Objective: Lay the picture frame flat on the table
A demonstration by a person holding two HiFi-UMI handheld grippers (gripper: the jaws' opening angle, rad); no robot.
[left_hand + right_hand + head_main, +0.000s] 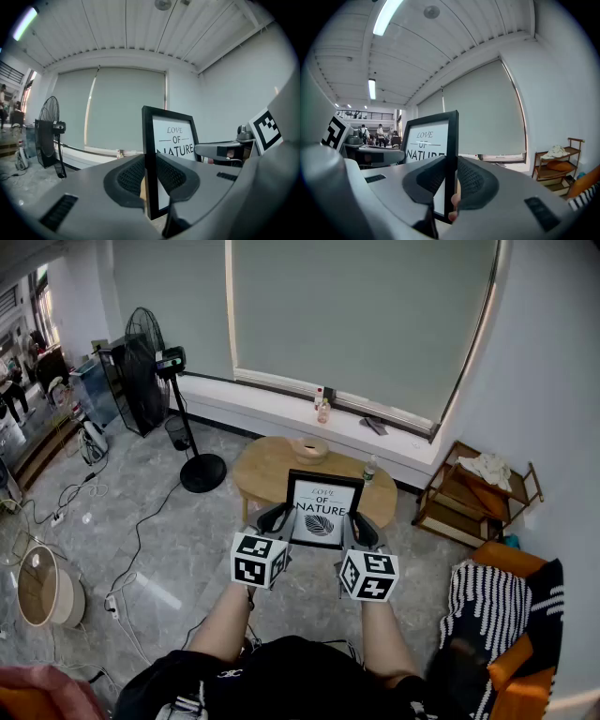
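A black picture frame (324,509) with a white print is held upright in the air, in front of a round wooden table (262,468). My left gripper (273,518) is shut on the frame's left edge (150,164), one pad on each side of it. On the frame's right edge (451,154), my right gripper (364,531) is shut the same way. Each gripper view shows the other gripper beyond the print. The frame's lower edge is hidden behind the jaws.
A shallow bowl (310,448) and a small bottle (369,470) stand on the table. A standing fan (157,352) is at the left, a wooden shelf rack (473,493) at the right, a striped cushion (486,601) near right. Cables lie on the floor.
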